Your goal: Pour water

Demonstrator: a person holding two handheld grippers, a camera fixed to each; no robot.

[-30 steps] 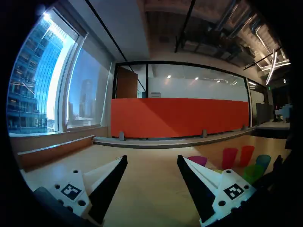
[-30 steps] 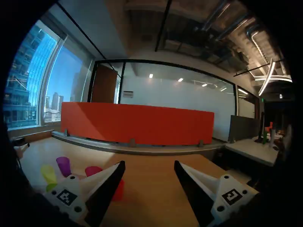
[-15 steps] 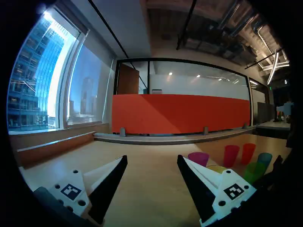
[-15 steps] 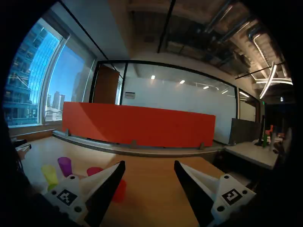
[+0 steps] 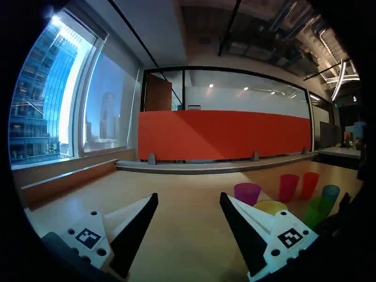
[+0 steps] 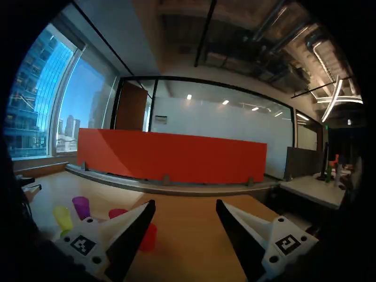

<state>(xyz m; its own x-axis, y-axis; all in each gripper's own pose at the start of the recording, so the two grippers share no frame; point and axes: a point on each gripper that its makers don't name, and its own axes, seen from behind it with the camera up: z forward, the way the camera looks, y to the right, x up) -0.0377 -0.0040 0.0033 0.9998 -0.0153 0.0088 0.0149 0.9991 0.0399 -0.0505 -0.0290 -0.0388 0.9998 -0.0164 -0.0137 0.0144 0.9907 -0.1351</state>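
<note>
Hovering with both jaw pairs apart, empty, I judge the tabletop's (image 5: 188, 185) upright cups (image 5: 247, 192) nearer my left gripper (image 5: 188, 207), rightward.

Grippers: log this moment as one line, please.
left gripper: open, empty | right gripper: open, empty | purple cup, pink cup, red cup: upright on table | pour: not started

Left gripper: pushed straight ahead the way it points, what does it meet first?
Probably nothing near: the left gripper faces open table; the purple cup sits right of its line, depth unclear.
</note>
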